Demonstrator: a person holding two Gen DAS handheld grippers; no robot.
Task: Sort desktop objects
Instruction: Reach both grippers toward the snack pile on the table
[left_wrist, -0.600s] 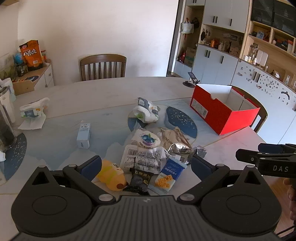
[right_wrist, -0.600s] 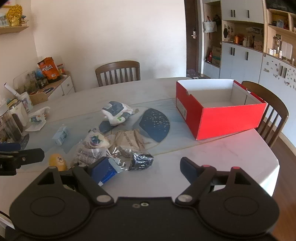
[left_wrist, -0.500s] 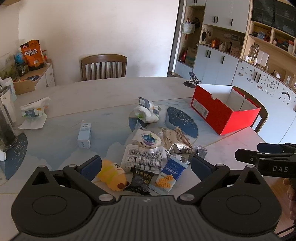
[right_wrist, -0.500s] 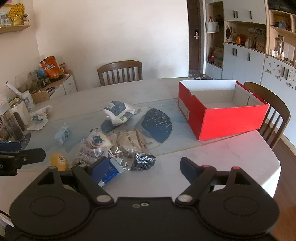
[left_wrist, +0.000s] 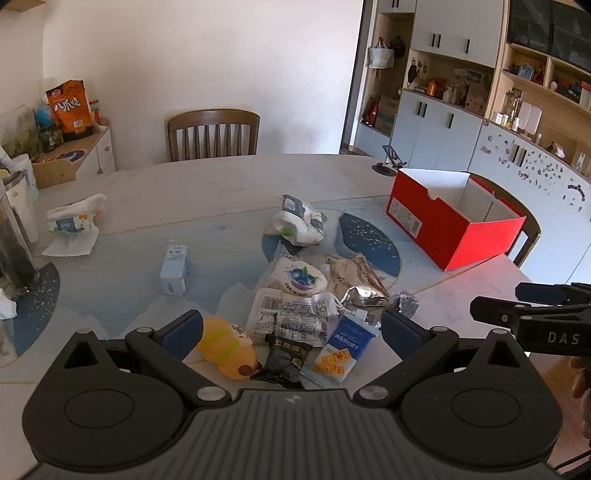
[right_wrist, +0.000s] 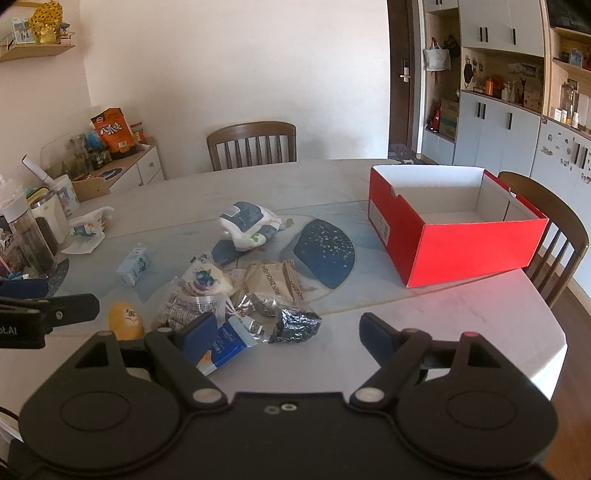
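Both tongs, left (left_wrist: 291, 325) and right (right_wrist: 286, 330), hover wide open and empty over the wrapper heap (left_wrist: 295, 317) at bench centre; the red box (right_wrist: 454, 236) waits at two o'clock, so each grasp should isolate one packet.

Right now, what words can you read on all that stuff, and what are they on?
"DAS": on the right gripper, seen from the left wrist.
"ROLL-ZHOUSHI", roughly: on the tan wrapper.
Chinese characters on the orange snack bag, black packet and blue biscuit packet: too blurred to quote.
Red box's label: too small.
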